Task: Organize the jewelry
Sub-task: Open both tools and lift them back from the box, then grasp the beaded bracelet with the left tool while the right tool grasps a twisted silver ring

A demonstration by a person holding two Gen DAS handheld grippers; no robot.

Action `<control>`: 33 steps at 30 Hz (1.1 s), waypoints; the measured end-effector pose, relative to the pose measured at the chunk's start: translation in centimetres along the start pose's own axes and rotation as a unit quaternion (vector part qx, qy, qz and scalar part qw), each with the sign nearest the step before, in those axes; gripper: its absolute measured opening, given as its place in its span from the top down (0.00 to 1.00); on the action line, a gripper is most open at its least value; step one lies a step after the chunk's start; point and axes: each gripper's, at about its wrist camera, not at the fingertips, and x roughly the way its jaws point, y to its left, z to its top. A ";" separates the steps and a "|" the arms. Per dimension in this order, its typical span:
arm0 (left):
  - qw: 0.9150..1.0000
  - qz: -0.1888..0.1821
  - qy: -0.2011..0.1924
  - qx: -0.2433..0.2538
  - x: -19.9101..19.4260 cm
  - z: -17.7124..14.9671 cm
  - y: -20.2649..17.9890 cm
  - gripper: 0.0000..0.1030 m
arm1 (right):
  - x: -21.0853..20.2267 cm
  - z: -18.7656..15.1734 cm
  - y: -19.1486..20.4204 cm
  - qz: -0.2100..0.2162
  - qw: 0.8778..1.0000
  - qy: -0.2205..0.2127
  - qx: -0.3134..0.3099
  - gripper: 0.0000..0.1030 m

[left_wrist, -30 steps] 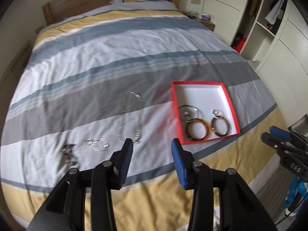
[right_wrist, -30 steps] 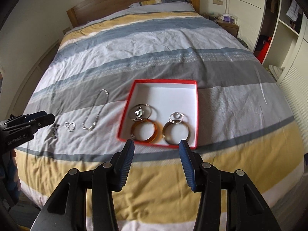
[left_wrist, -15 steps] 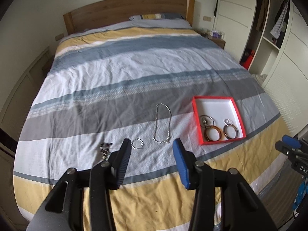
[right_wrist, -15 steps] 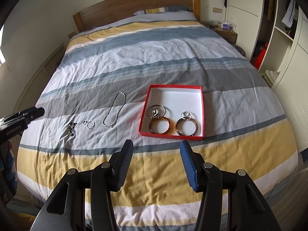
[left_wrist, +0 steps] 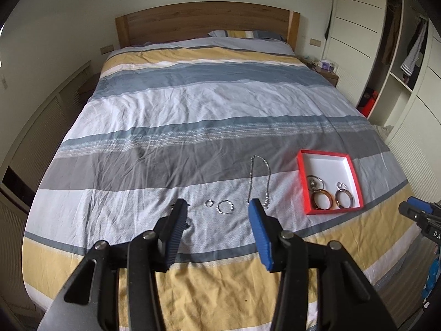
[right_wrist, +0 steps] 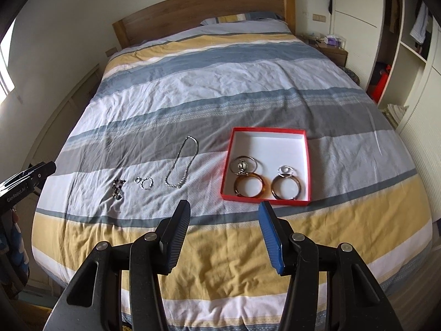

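A red box (right_wrist: 306,165) with a white inside lies on the striped bed cover and holds an amber bangle (right_wrist: 251,184), a brown bangle (right_wrist: 285,188) and silver rings (right_wrist: 243,164). It also shows in the left wrist view (left_wrist: 301,178). Left of it lie a silver chain necklace (right_wrist: 182,163), two small silver rings (right_wrist: 145,182) and a dark beaded piece (right_wrist: 118,188). My left gripper (left_wrist: 217,218) is open and empty above the rings (left_wrist: 225,207). My right gripper (right_wrist: 224,216) is open and empty, short of the box.
The bed has a wooden headboard (right_wrist: 198,11). A nightstand (right_wrist: 332,48) and white wardrobes (right_wrist: 358,13) stand at the right. The left gripper's body (right_wrist: 24,182) shows at the left edge of the right wrist view.
Both grippers have pulled back and up from the bed, so the jewelry and box look smaller and farther. Both stay open and empty.
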 end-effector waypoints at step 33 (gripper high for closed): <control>0.980 0.019 0.130 -0.150 17.6 -9.8 9.9 0.57 | 20.6 -4.3 11.8 0.130 0.975 0.129 -0.126 0.51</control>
